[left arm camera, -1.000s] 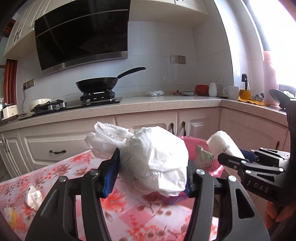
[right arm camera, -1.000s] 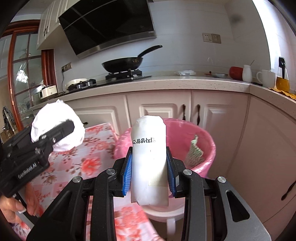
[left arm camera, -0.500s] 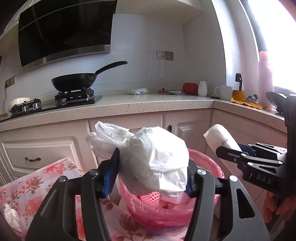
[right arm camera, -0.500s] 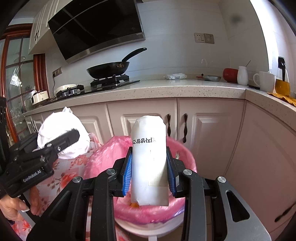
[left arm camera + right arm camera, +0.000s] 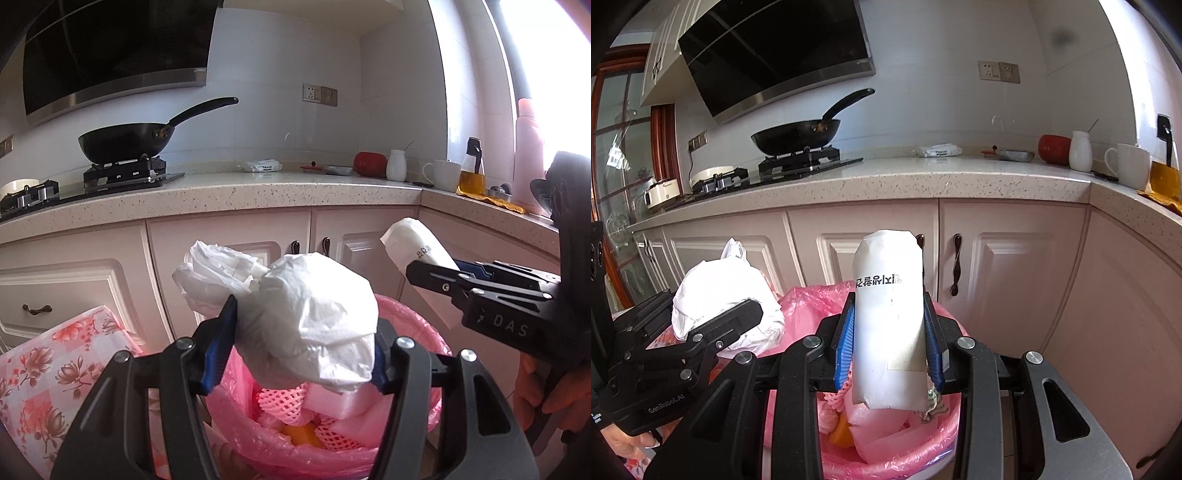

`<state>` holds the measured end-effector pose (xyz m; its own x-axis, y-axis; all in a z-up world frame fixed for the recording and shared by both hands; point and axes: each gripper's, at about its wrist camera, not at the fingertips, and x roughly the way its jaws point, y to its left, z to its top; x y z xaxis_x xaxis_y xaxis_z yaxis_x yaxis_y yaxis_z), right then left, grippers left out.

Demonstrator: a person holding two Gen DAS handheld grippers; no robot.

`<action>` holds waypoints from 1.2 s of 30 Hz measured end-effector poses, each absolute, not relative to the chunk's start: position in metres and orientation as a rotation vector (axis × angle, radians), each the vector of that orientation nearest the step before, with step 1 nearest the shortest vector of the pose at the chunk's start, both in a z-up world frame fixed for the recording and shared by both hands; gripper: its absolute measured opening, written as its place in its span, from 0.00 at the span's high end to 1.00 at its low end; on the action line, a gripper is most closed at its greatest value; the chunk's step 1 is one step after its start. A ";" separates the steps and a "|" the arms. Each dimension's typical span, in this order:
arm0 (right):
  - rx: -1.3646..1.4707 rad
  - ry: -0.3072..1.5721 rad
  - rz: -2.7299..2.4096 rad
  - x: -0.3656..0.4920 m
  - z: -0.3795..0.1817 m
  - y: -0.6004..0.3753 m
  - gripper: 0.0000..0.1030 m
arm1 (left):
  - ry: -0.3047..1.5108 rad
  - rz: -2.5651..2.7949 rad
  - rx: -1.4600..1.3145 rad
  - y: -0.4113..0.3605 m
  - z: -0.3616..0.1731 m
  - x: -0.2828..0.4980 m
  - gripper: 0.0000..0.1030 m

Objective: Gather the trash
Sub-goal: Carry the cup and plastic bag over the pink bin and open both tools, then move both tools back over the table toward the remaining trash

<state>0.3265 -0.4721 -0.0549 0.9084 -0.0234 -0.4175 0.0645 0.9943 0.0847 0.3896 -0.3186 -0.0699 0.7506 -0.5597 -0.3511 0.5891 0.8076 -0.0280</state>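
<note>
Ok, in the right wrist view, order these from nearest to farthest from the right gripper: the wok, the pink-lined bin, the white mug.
1. Pink-lined bin: directly below the right gripper.
2. White mug: on the counter's right corner.
3. Wok: on the stove, back left; its gap from the mug is hard to call.

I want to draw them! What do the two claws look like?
Both are black with chunky angular arms, silver screws and blue pads on the fingers. The left claw has "GenRobot.AI" written on its side, and the right claw says "DAS". No cables or sleeves show.
</note>
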 end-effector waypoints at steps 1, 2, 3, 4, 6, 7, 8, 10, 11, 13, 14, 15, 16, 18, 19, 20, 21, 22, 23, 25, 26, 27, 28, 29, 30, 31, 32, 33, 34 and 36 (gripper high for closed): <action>0.095 0.434 -0.042 0.328 -0.056 -0.472 0.68 | 0.363 -0.629 0.083 -0.317 -0.072 0.392 0.42; 0.092 0.441 -0.036 0.331 -0.057 -0.472 0.67 | 0.376 -0.639 0.076 -0.316 -0.075 0.395 0.41; 0.088 0.446 -0.039 0.333 -0.058 -0.472 0.67 | 0.384 -0.647 0.074 -0.316 -0.077 0.395 0.41; 0.089 0.447 -0.044 0.334 -0.059 -0.472 0.66 | 0.385 -0.641 0.080 -0.316 -0.079 0.396 0.39; 0.105 0.454 -0.045 0.337 -0.060 -0.475 0.65 | 0.381 -0.632 0.089 -0.317 -0.083 0.397 0.33; 0.113 0.454 -0.047 0.338 -0.060 -0.476 0.65 | 0.383 -0.633 0.091 -0.317 -0.085 0.397 0.28; 0.116 0.453 -0.052 0.338 -0.059 -0.478 0.64 | 0.379 -0.625 0.095 -0.316 -0.086 0.397 0.23; 0.120 0.453 -0.056 0.337 -0.059 -0.479 0.60 | 0.375 -0.617 0.098 -0.313 -0.088 0.396 0.22; 0.124 0.450 -0.058 0.336 -0.058 -0.480 0.53 | 0.378 -0.614 0.100 -0.311 -0.088 0.395 0.22; 0.129 0.443 -0.061 0.334 -0.056 -0.480 0.52 | 0.374 -0.603 0.103 -0.308 -0.088 0.394 0.20; 0.126 0.443 -0.061 0.333 -0.055 -0.480 0.52 | 0.374 -0.600 0.102 -0.306 -0.088 0.393 0.20; 0.123 0.443 -0.061 0.332 -0.055 -0.479 0.52 | 0.374 -0.597 0.101 -0.304 -0.088 0.392 0.20; 0.121 0.443 -0.061 0.331 -0.055 -0.478 0.52 | 0.374 -0.591 0.100 -0.302 -0.087 0.391 0.19; 0.119 0.443 -0.060 0.330 -0.053 -0.476 0.52 | 0.372 -0.579 0.100 -0.297 -0.085 0.388 0.16; 0.122 0.440 -0.059 0.328 -0.051 -0.475 0.52 | 0.372 -0.573 0.100 -0.295 -0.084 0.386 0.12; 0.127 0.436 -0.055 0.326 -0.049 -0.473 0.52 | 0.372 -0.568 0.100 -0.293 -0.082 0.384 0.10; 0.130 0.432 -0.053 0.324 -0.048 -0.472 0.52 | 0.366 -0.560 0.102 -0.289 -0.080 0.379 0.09; 0.132 0.427 -0.049 0.320 -0.046 -0.469 0.52 | 0.359 -0.553 0.103 -0.285 -0.079 0.375 0.08; 0.132 0.423 -0.043 0.316 -0.043 -0.465 0.52 | 0.351 -0.543 0.107 -0.279 -0.076 0.369 0.06; 0.127 0.418 -0.031 0.309 -0.039 -0.458 0.51 | 0.342 -0.521 0.108 -0.269 -0.073 0.360 0.05; 0.125 0.416 -0.022 0.305 -0.037 -0.452 0.51 | 0.340 -0.506 0.106 -0.260 -0.072 0.353 0.05; 0.124 0.416 -0.014 0.302 -0.036 -0.448 0.50 | 0.340 -0.495 0.107 -0.254 -0.072 0.347 0.05; 0.121 0.415 -0.005 0.297 -0.035 -0.441 0.50 | 0.342 -0.480 0.107 -0.247 -0.072 0.341 0.05; 0.118 0.415 0.003 0.292 -0.034 -0.435 0.48 | 0.345 -0.462 0.107 -0.238 -0.072 0.333 0.05; 0.121 0.414 0.011 0.288 -0.034 -0.428 0.46 | 0.347 -0.449 0.106 -0.231 -0.072 0.327 0.05; 0.126 0.415 0.020 0.284 -0.034 -0.423 0.45 | 0.347 -0.431 0.104 -0.222 -0.073 0.319 0.05; 0.131 0.416 0.032 0.281 -0.034 -0.417 0.44 | 0.348 -0.412 0.101 -0.211 -0.074 0.310 0.05; 0.128 0.418 0.044 0.277 -0.035 -0.408 0.44 | 0.349 -0.397 0.097 -0.203 -0.074 0.304 0.05; 0.122 0.420 0.052 0.273 -0.036 -0.398 0.44 | 0.354 -0.380 0.090 -0.192 -0.075 0.296 0.05; 0.122 0.431 0.076 0.268 -0.040 -0.380 0.44 | 0.360 -0.357 0.073 -0.173 -0.077 0.283 0.05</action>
